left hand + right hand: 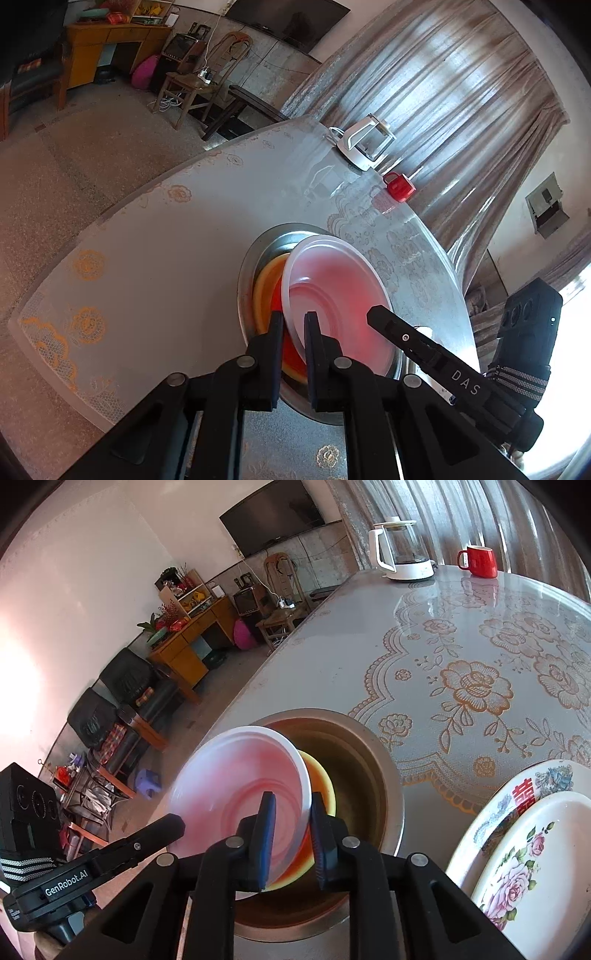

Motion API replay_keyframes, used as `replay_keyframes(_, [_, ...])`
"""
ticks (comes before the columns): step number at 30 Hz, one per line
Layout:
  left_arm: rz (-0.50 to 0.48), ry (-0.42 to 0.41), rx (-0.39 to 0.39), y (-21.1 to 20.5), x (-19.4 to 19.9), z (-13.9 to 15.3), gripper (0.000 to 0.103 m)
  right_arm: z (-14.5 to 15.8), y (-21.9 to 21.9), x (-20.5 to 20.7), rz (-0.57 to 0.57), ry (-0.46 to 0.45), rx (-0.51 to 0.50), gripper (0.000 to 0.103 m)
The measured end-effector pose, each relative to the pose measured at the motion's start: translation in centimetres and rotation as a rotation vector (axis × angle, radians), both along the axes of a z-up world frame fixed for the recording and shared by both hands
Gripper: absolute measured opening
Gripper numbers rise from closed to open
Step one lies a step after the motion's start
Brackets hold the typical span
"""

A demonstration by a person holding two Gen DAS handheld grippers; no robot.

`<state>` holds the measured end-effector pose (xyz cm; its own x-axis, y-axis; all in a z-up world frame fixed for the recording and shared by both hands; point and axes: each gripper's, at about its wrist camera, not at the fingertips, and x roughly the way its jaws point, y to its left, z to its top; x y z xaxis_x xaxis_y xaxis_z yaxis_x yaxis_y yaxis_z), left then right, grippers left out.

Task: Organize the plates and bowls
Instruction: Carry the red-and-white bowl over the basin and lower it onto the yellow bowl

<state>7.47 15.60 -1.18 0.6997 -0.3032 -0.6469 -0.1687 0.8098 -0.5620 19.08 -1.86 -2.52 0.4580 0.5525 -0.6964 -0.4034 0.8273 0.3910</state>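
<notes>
Item: white bowl (332,295) (240,786). Thin, translucent plastic, round, with a flared rim and ringed base; red shows through its wall. Position: tilted over the basin (251,280) (373,760), partly inside its mouth, with both grippers on its rim from opposite sides.

Left gripper (293,354): jaws drawn close, one finger either side of the bowl's rim; it looks pinched, firm contact likely.
Right gripper (291,838): jaws straddle the opposite rim with a small gap still showing on the outer side; whether they truly clamp cannot be told.

Basin: wide, round, dull brushed steel, flat lip, standing on the table (166,229) (461,635).
Yellow bowl (269,273) (321,775): inside the basin, directly under the white bowl; glossy, with a red-orange interior.
Plates (517,849): two glazed ceramic, floral print, stacked, just beside the basin at the right gripper's side.
Kettle (364,142) (400,550) and red mug (399,186) (478,561): well beyond the basin, at the table's far edge.
Table cover: smooth grey sheet with gold lace-pattern roses.

Step in hand, as judged: nesting the white bowl onto the yellow one within the basin. Next move calls for levelling the tilted bowl, centring it over the yellow rim, lowering evenly, then releasing both sides together; the light plastic may flex or spring aside.
</notes>
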Motion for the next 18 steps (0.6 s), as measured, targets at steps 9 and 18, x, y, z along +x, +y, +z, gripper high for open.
replay_keyframes(9, [0.005, 0.021, 0.013, 0.0, 0.7, -1.0, 0.009, -0.6, 0.3, 0.1, 0.003, -0.02, -0.07, 0.025])
replay_keyframes(18, [-0.011, 0.004, 0.065, -0.8, 1.0, -0.9, 0.009, -1.2, 2.0, -0.7, 0.032, -0.079, -0.243, 0.022])
